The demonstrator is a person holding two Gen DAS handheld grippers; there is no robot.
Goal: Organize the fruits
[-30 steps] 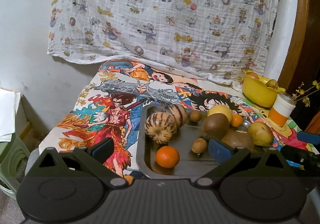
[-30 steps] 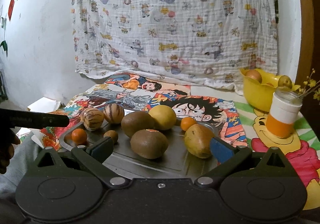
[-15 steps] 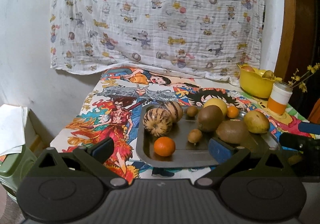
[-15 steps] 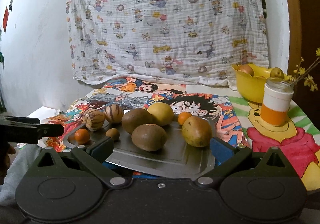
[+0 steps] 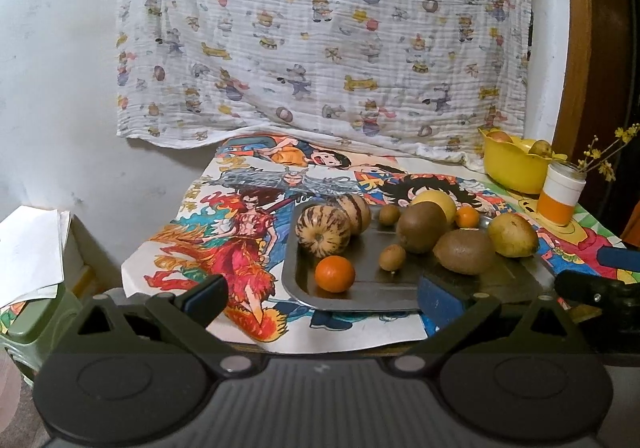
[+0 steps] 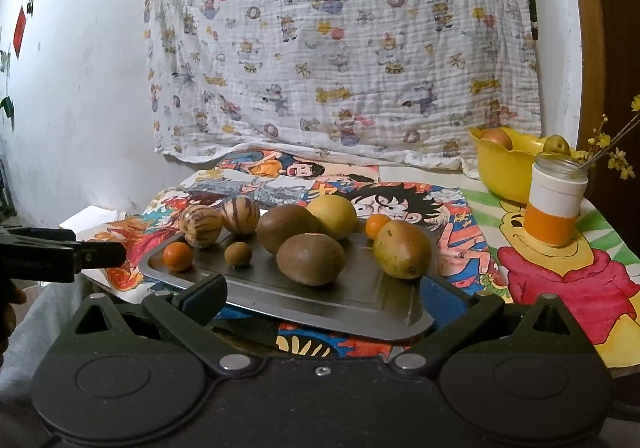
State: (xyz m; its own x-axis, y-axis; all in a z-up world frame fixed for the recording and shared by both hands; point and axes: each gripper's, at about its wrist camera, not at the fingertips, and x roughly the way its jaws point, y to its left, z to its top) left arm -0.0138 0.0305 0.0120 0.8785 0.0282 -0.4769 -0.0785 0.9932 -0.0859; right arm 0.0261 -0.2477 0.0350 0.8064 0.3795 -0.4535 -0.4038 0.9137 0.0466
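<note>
A metal tray (image 5: 291,280) (image 6: 404,322) lies on the cartoon cloth. On it are two striped melons (image 5: 324,234) (image 6: 199,226), a mandarin (image 5: 335,274) (image 6: 177,256), two large kiwis (image 5: 464,251) (image 6: 311,258), small kiwis (image 5: 392,257), a lemon (image 6: 333,216) and a pear (image 5: 513,234) (image 6: 402,254). My left gripper (image 5: 322,296) hangs open in front of the tray's near-left edge, holding nothing. At the tray's near-right corner my right gripper (image 6: 324,294) is open too, and nothing sits between its fingers.
A yellow bowl (image 5: 514,168) (image 6: 508,172) holding some fruit stands at the back right. An orange-and-white jar (image 5: 562,196) (image 6: 556,204) with flower twigs stands beside it. A printed cloth hangs on the wall behind. White papers (image 5: 30,252) and a green bin sit left of the table.
Both grippers have drawn back from the tray toward the table's near edge, so more of the table shows. The fruits have not moved. Both stay open.
</note>
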